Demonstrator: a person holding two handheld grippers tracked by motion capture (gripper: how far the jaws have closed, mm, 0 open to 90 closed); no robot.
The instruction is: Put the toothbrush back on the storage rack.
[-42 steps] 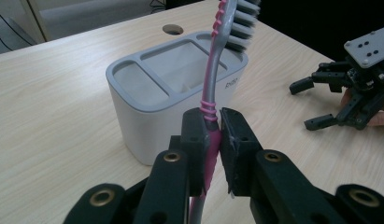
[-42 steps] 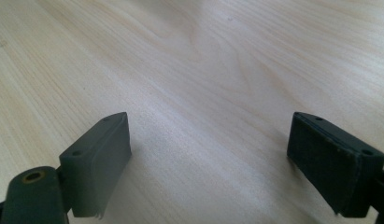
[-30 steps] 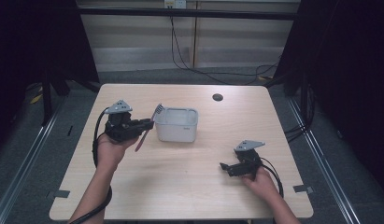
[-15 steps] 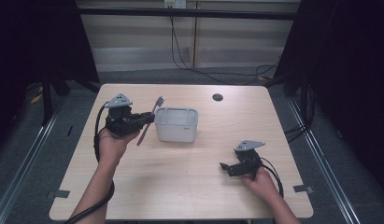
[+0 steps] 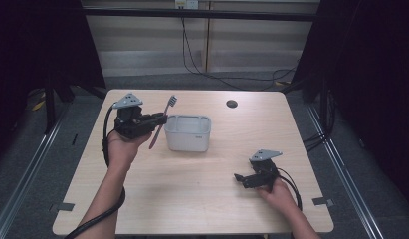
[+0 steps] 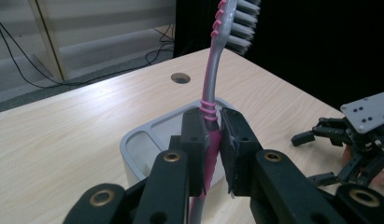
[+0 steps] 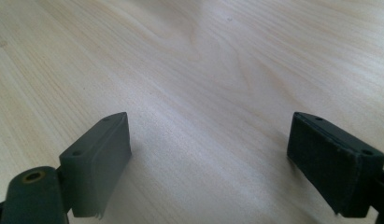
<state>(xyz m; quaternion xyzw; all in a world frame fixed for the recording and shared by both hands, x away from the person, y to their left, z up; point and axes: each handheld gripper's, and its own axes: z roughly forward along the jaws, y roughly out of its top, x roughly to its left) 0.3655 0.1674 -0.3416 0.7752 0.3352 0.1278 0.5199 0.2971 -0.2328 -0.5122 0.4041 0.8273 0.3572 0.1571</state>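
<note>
A pink and grey toothbrush [image 5: 162, 123] is clamped in my left gripper [image 5: 161, 119], bristle head up and tilted toward the far side. It hangs just left of a grey rectangular tub [image 5: 188, 133] at the table's middle. In the left gripper view the jaws press on the toothbrush handle [image 6: 210, 140], with the bristles [image 6: 244, 23] at the top and the tub [image 6: 133, 149] behind and below. My right gripper [image 5: 238, 178] rests low on the table at the front right, open, with bare wood between its wide-apart pads [image 7: 103, 154].
A dark round hole [image 5: 232, 103] sits in the wooden table [image 5: 192, 199] near its far edge. Cables run over the floor behind the table. Dark curtains stand on both sides.
My left gripper has lifted slightly and carried the toothbrush farther from me, its head now more upright beside the tub. The right gripper has stayed where it was.
</note>
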